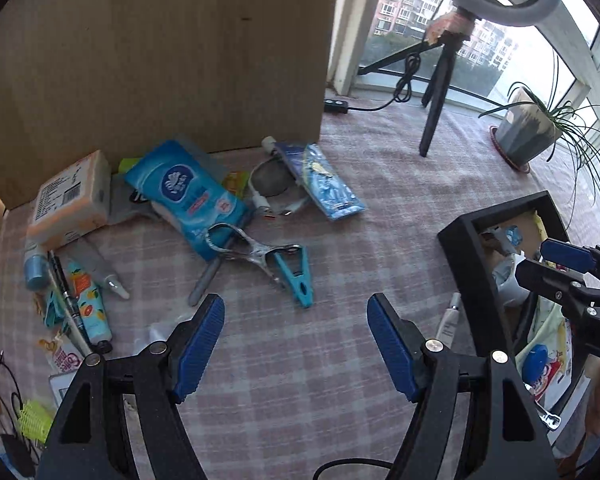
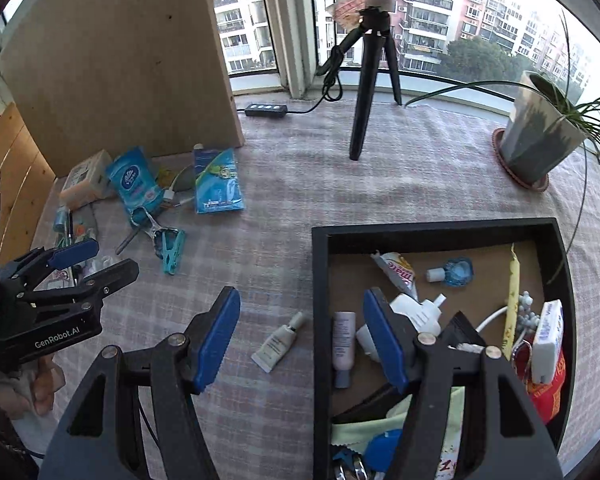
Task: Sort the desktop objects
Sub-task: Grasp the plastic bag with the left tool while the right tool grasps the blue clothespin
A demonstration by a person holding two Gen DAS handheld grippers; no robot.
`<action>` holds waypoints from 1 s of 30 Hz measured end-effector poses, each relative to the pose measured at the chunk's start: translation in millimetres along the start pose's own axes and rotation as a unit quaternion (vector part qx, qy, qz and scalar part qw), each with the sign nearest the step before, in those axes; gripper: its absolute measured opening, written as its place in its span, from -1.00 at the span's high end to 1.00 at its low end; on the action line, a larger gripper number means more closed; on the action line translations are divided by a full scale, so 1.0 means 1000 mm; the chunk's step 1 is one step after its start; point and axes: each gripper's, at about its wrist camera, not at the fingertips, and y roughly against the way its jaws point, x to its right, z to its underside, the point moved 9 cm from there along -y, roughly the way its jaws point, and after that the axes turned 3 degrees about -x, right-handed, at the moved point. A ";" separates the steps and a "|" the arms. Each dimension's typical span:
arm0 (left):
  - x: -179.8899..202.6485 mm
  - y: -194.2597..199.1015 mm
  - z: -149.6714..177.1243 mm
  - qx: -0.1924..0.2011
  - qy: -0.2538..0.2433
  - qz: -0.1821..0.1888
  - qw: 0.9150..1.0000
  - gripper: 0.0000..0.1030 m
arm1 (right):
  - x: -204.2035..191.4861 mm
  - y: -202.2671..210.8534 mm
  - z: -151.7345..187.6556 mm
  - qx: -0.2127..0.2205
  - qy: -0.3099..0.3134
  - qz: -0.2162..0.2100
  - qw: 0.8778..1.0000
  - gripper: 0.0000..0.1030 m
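Note:
My left gripper [image 1: 296,344] is open and empty above the checked cloth, just short of a metal clip and a teal clothes peg [image 1: 296,276]. Behind them lie a blue tissue pack [image 1: 188,196], a blue packet [image 1: 328,188], a white cable [image 1: 272,196] and an orange box [image 1: 72,204]. My right gripper [image 2: 300,336] is open and empty over the left rim of the black tray [image 2: 320,280], which holds several sorted items. A small white tube [image 2: 278,342] lies on the cloth between its fingers.
A cardboard panel [image 1: 160,52] stands behind the clutter. A tripod [image 2: 368,80] and a potted plant [image 2: 540,140] stand at the back by the window. More small tubes and pens [image 1: 84,300] lie at the left. A wooden slatted wall [image 2: 16,184] is far left.

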 end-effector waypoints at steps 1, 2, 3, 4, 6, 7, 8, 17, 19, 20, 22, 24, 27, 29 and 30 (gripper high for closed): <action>-0.012 0.000 0.003 0.001 0.009 -0.005 1.000 -0.40 | -0.010 -0.006 -0.001 -0.006 0.005 -0.007 1.000 -0.23; -0.023 0.000 0.005 0.001 0.018 -0.011 1.000 -0.40 | -0.019 -0.012 -0.001 -0.012 0.010 -0.015 1.000 -0.23; -0.033 0.000 0.008 0.002 0.027 -0.016 1.000 -0.40 | -0.028 -0.020 -0.002 -0.019 0.014 -0.020 1.000 -0.23; -0.043 -0.001 0.012 0.002 0.034 -0.022 0.999 -0.40 | -0.037 -0.026 -0.003 -0.027 0.017 -0.026 0.999 -0.23; -0.058 -0.003 0.019 -0.002 0.042 -0.034 0.999 -0.40 | -0.055 -0.039 -0.005 -0.038 0.021 -0.041 0.998 -0.22; -0.065 -0.006 0.022 -0.003 0.043 -0.041 0.998 -0.40 | -0.062 -0.045 -0.007 -0.043 0.023 -0.043 0.998 -0.22; -0.071 -0.008 0.026 -0.007 0.043 -0.046 0.998 -0.40 | -0.068 -0.051 -0.009 -0.047 0.023 -0.043 0.998 -0.21; -0.096 -0.034 0.047 -0.041 0.024 -0.067 0.997 -0.44 | -0.108 -0.106 -0.016 -0.102 0.039 -0.045 0.993 0.08; -0.100 -0.039 0.050 -0.046 0.024 -0.068 0.996 -0.44 | -0.111 -0.114 -0.016 -0.111 0.037 -0.044 0.992 0.19; -0.101 -0.041 0.050 -0.047 0.026 -0.067 0.996 -0.44 | -0.111 -0.117 -0.017 -0.113 0.036 -0.043 0.992 0.22; -0.102 -0.044 0.050 -0.048 0.030 -0.063 0.996 -0.44 | -0.112 -0.122 -0.018 -0.117 0.030 -0.044 0.992 0.23; -0.102 -0.047 0.050 -0.048 0.029 -0.062 0.996 -0.44 | -0.113 -0.126 -0.019 -0.124 0.021 -0.053 0.991 0.23; -0.101 -0.048 0.050 -0.047 0.027 -0.058 0.997 -0.44 | -0.115 -0.127 -0.020 -0.131 0.010 -0.070 0.989 0.23; -0.100 -0.050 0.050 -0.047 0.026 -0.056 0.997 -0.44 | -0.117 -0.126 -0.020 -0.130 0.015 -0.070 0.989 0.23; -0.100 -0.052 0.049 -0.047 0.025 -0.056 0.997 -0.43 | -0.118 -0.126 -0.019 -0.131 0.019 -0.069 0.989 0.23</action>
